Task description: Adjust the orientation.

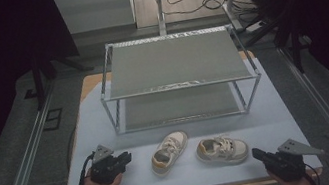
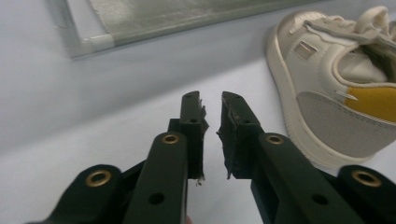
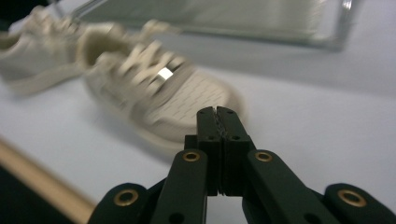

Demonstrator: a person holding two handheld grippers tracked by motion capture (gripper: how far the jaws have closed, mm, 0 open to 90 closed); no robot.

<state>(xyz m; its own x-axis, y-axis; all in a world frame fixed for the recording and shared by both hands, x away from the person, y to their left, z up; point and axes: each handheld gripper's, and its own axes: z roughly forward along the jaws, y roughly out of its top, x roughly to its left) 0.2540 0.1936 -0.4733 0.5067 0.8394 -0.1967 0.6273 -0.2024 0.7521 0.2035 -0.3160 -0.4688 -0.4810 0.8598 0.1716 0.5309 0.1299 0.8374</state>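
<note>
A pale grey counter (image 1: 282, 113) holds a two-tier metal shoe rack (image 1: 178, 77) toward its far edge, both of its grey shelves bare. Everything else lies on the person's side of the rack. Two small beige sneakers sit in the open strip between the rack and the near edge: the left sneaker (image 1: 169, 152) angled with its toe toward the rack, the right sneaker (image 1: 222, 149) lying crosswise just beside it, apart from it. Bare counter runs on either side of the pair and between them and the rack's front legs.

No brand or writing can be read on the shoes; the left one shows a mustard-yellow heel panel (image 2: 373, 102) in the left gripper view.

The left gripper (image 1: 124, 159) is held low, near the counter's near edge, well left of the left sneaker, pointing toward it. Its jaws stand slightly parted, a narrow gap between the worn pads (image 2: 232, 135), holding nothing and touching nothing.

The right gripper (image 1: 258, 154) sits at the near right corner, just beside the right sneaker's toe. Its jaws are pressed together, empty.
</note>
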